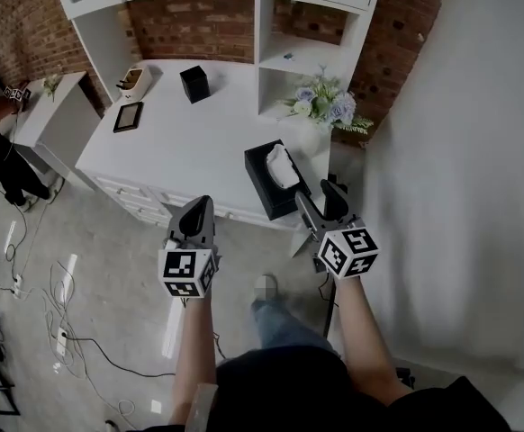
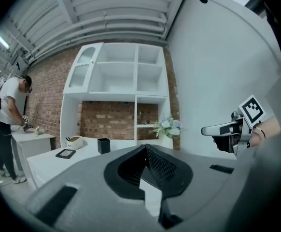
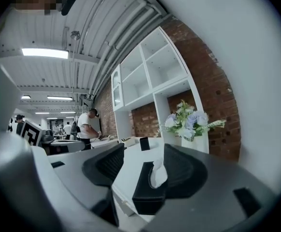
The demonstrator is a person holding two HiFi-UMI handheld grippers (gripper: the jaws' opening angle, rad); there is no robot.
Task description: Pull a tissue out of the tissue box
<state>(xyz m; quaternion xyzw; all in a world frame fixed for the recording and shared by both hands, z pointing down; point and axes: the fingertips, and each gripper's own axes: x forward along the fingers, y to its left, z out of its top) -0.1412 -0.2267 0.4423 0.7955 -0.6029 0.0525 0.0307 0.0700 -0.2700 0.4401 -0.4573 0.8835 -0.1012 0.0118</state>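
left gripper: jaws are meeting at the tips, nothing between them; it is hanging in front of the desk's front edge, left of the box and apart from it
right gripper: jaws are standing apart, gripping nothing; it is hovering just off the box's near end, not touching box or tissue
tissue box: black, is lying flat at the front right corner of the white desk, long side running away from the person; in the right gripper view it is showing in the gap between the open jaws, further ahead
tissue: white, is sticking up out of the slot in the box top, crumpled, nothing holding it
vase of flowers: is standing upright behind the box, near the desk's right edge, apart from the box
black cup: is sitting at the back of the desk, well apart from the box
dark frame: is lying flat near the desk's left edge
small holder: is sitting at the back left corner, contents too small to tell
shelf unit: white, is standing against the brick wall behind the desk
person: is bending over a side table at far left in the left gripper view
cables: are trailing over the floor left of the person's legs
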